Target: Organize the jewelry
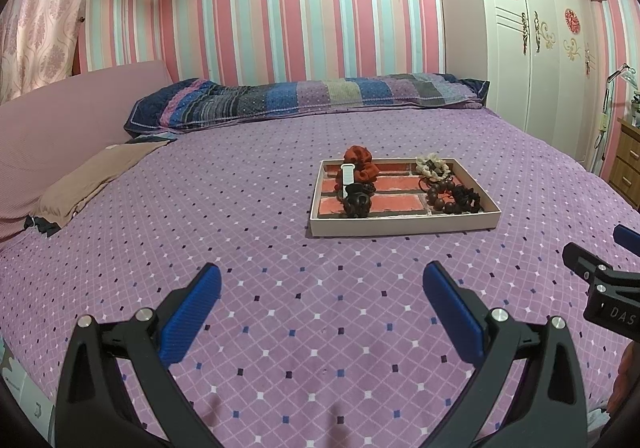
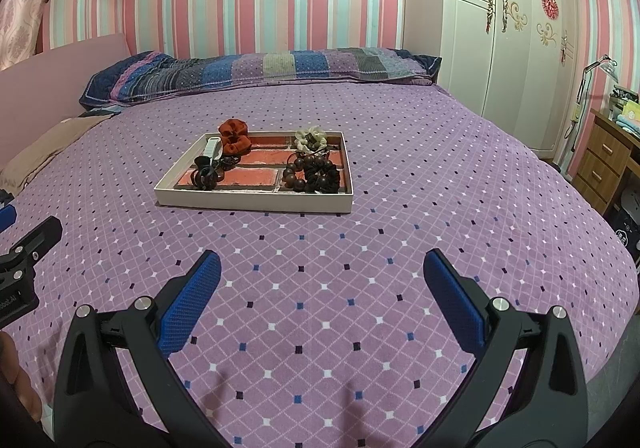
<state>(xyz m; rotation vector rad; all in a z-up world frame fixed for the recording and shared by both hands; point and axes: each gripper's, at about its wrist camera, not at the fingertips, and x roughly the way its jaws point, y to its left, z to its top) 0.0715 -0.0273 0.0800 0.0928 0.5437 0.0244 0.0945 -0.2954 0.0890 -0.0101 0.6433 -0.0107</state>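
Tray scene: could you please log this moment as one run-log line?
left gripper: open, empty | right gripper: open, empty | tray: on bed, ahead of both | scrunchie, beads: in tray

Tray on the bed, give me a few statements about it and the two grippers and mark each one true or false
1. The tray sits on the purple bedspread. True.
2. The red scrunchie lies on the bedspread outside the tray. False: it rests at the tray's far left corner, leaning over the rim.
3. The left gripper is open and holds nothing. True.
4. The right gripper is shut on the wooden bead bracelet. False: it is open and empty, and the bracelet lies in the tray.
5. The white comb is in the tray's left part. True.
6. The black scrunchie is at the tray's left end. False: it lies at the right end, beside the bracelet.
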